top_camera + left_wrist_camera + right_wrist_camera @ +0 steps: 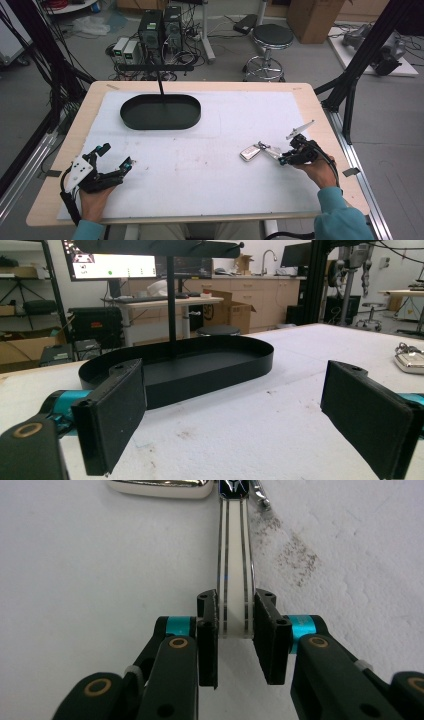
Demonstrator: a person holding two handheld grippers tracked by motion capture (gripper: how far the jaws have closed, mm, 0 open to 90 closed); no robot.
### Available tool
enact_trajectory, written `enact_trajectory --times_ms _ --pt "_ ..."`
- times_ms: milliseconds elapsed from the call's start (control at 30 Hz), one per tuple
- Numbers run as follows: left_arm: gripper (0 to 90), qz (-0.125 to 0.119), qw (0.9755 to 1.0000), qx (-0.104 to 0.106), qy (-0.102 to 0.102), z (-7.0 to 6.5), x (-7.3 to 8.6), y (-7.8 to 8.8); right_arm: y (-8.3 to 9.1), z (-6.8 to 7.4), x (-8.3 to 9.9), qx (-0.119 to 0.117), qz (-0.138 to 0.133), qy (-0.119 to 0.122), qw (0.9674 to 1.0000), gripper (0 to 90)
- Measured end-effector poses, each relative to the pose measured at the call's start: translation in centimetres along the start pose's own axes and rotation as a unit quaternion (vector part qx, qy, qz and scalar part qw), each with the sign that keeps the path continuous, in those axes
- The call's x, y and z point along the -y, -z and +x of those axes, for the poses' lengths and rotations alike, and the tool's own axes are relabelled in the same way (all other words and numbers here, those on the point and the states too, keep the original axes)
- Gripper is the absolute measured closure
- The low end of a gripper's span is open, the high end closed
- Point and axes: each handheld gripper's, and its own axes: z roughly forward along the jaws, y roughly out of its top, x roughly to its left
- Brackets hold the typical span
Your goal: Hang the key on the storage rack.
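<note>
At the near left corner of the table [310, 100], the left gripper [116, 156] is held in a hand [92, 200] just over the white mat [200, 165]. Its jaws are spread wide, and nothing is seen between them. In the left gripper view, bare mat can be seen in the gap between the two black pads [117, 415].

Near the right edge of the table, a little farther from the near edge, the right gripper [284, 159] is held in the other hand [320, 172], with a teal sleeve [340, 217] behind it. Its jaws are pressed together on a flat white strap [233, 580] with thin dark lines down it — the strap is pinched between the two pads, as is shown in the right gripper view. The strap lies flat on the mat and runs away from the jaws.

At the far end of the strap, a shiny silver key fob [250, 152] is seen lying on the mat, right of the middle. A small metal ring part [261, 495] lies just beside it.

Farther off — near the far edge, left of the middle — a black oval tray [160, 117] is set on the mat. A thin black pole [160, 82] is seen rising at its far wall.
</note>
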Motion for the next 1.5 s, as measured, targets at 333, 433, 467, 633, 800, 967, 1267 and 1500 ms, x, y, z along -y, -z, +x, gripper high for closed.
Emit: enact_trajectory --times_ms 333,433,467,633,800,967,1267,1500 --pt "11.5 0.003 1.0000 0.003 0.002 0.1 0.0 -0.1 0.9 0.5 -0.2 -0.027 -0.063 0.012 0.9976 74.7" --pt "11.6 0.015 0.9999 0.007 0.001 0.1 -0.2 -0.2 1.1 0.7 -0.3 -0.037 -0.081 0.016 0.9959 74.6" --pt "11.6 0.022 0.9997 0.010 0.000 0.1 -0.2 -0.3 1.2 0.7 -0.4 -0.041 -0.085 0.019 0.9953 74.6" --pt "11.5 0.018 0.9997 0.018 0.004 0.5 -0.6 -0.3 1.3 1.2 -1.0 -0.053 -0.109 0.045 0.9916 74.6" --pt "11.5 0.022 0.9990 0.037 0.012 0.8 -1.8 -0.6 1.5 2.2 -2.5 -0.069 -0.126 0.073 0.9869 74.6" --pt "11.1 0.018 0.9942 0.102 0.030 1.1 -3.7 -1.5 1.5 3.5 -4.5 -0.088 -0.138 0.102 0.9813 74.6" --pt "8.7 0.059 0.9848 0.162 0.019 1.2 -7.0 -3.1 1.6 5.8 -8.1 -0.121 -0.152 0.149 0.9696 74.7" --pt "7.1 0.092 0.9787 0.184 -0.003 1.0 -8.6 -4.1 1.4 7.1 -10.1 -0.137 -0.158 0.178 0.9615 74.7"
